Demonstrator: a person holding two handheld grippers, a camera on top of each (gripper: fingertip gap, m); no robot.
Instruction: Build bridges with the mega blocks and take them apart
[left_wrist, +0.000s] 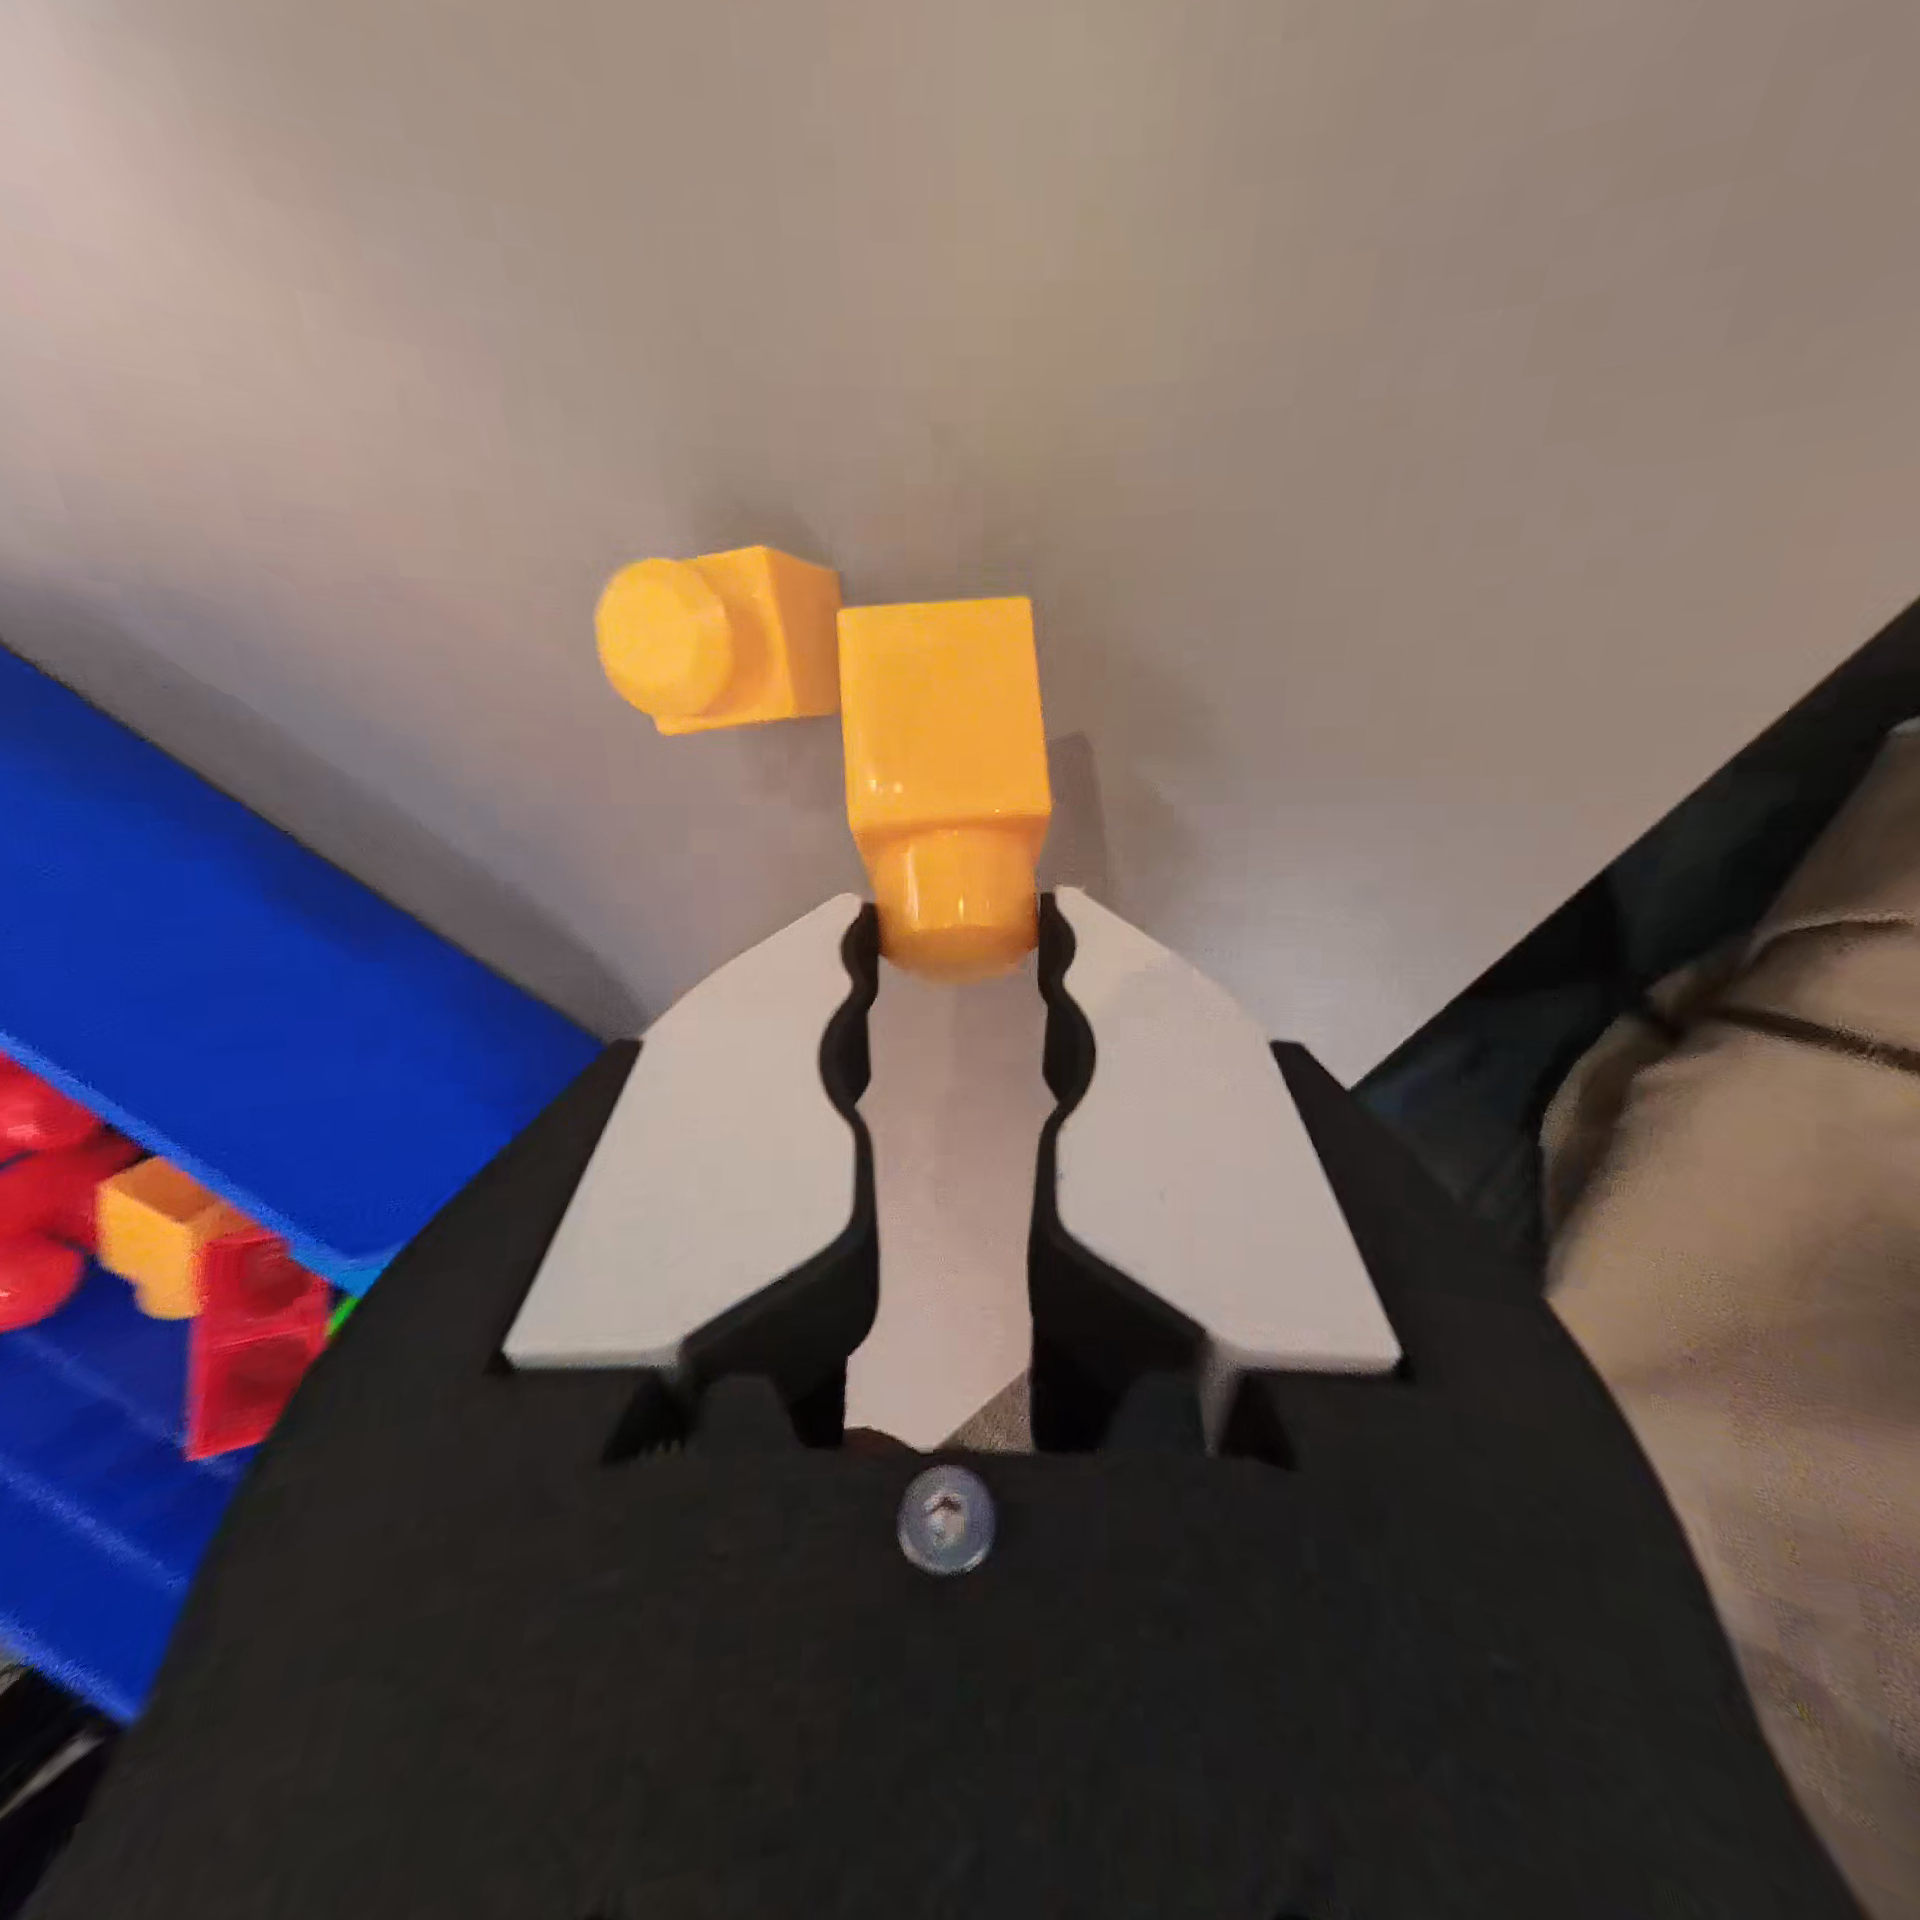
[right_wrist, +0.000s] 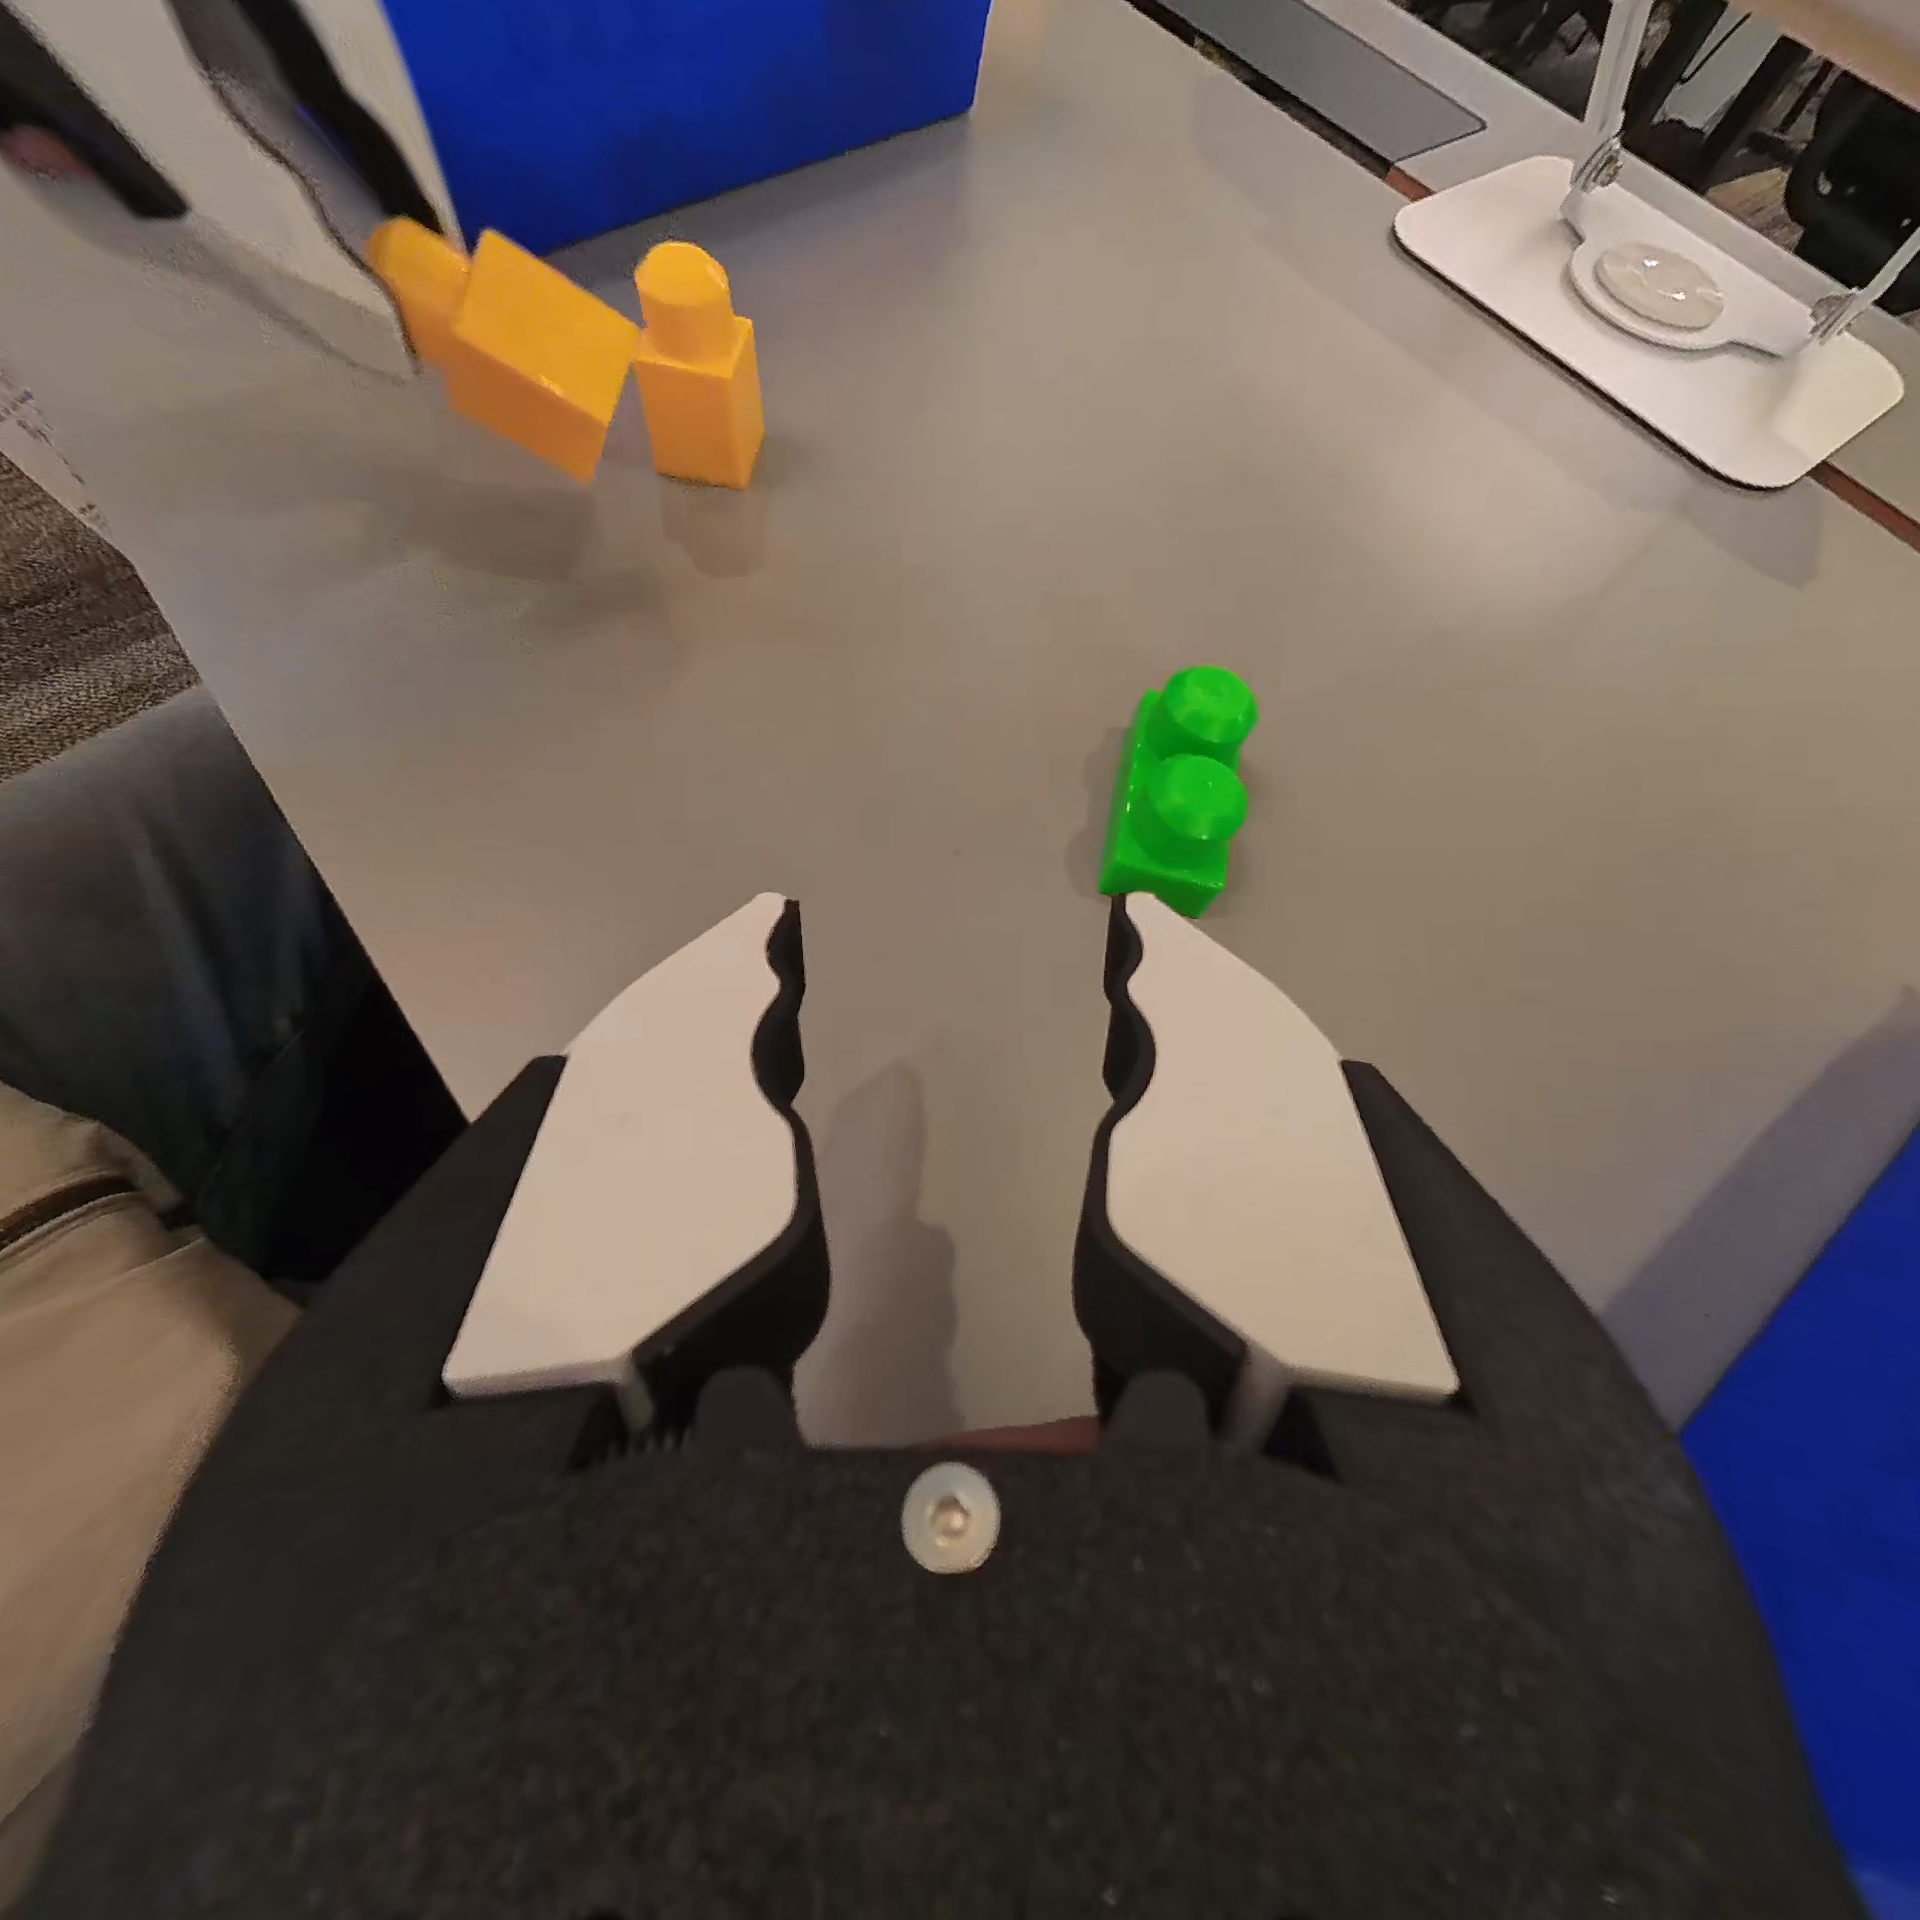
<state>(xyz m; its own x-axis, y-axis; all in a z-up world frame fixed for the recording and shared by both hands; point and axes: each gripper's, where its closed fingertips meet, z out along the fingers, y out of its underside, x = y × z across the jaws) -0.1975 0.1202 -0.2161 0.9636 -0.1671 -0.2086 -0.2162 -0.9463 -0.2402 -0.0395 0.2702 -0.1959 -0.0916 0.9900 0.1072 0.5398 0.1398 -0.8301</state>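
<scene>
The left gripper (left_wrist: 956, 940) pinches the round stud of a tilted yellow-orange plastic single-stud block (left_wrist: 943, 727), its two white-and-black jaws pressed against the stud's sides so the block's square body points away from the claw, lifted at a slant above the grey table surface (left_wrist: 1247, 364). Just beside that body, almost touching one corner, a second yellow-orange single-stud block (left_wrist: 727, 644) stands upright on the surface, well in from the edges. The right gripper (right_wrist: 954, 914) hangs spread wide with nothing between its jaws; a bright green two-stud plastic block (right_wrist: 1174, 800) rests on the surface just past its right fingertip, off to the side of the gap. A blue plastic bin (left_wrist: 187, 935) holding red and yellow blocks sits toward the surface's left edge, and a white stand (right_wrist: 1652, 312) occupies the far right corner.
</scene>
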